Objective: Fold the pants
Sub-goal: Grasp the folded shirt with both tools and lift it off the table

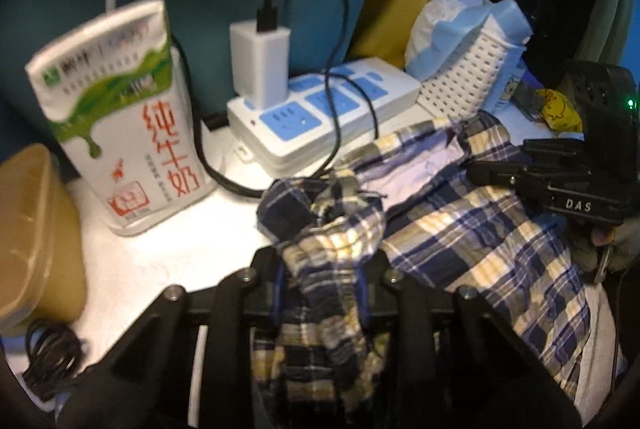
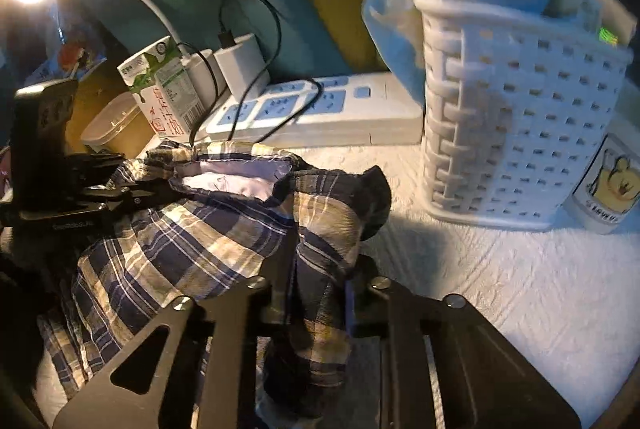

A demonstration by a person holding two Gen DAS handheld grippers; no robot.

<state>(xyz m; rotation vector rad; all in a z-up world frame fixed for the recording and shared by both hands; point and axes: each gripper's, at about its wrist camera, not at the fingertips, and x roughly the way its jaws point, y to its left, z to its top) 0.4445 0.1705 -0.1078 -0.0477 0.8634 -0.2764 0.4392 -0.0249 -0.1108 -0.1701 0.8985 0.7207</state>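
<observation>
The navy, cream and white plaid cotton pants (image 1: 472, 225) lie bunched on the white textured tabletop (image 2: 500, 293), in front of the white power strip with blue sockets (image 1: 320, 109) and to the left of the white woven plastic basket (image 2: 500, 133). The left gripper (image 1: 324, 281) has its fingers clamped on a gathered fold of the cloth, and the right gripper (image 2: 320, 285) is likewise closed on another bunched fold, a pale lining showing between the two holds. The fabric looks thin, light and limp, so it will likely sag and crumple rather than hold an edge; taking it at the waistband corners or hems and keeping it taut between both holds should serve best. The green-and-white milk carton (image 1: 120, 117) stands close by and could be nudged.
</observation>
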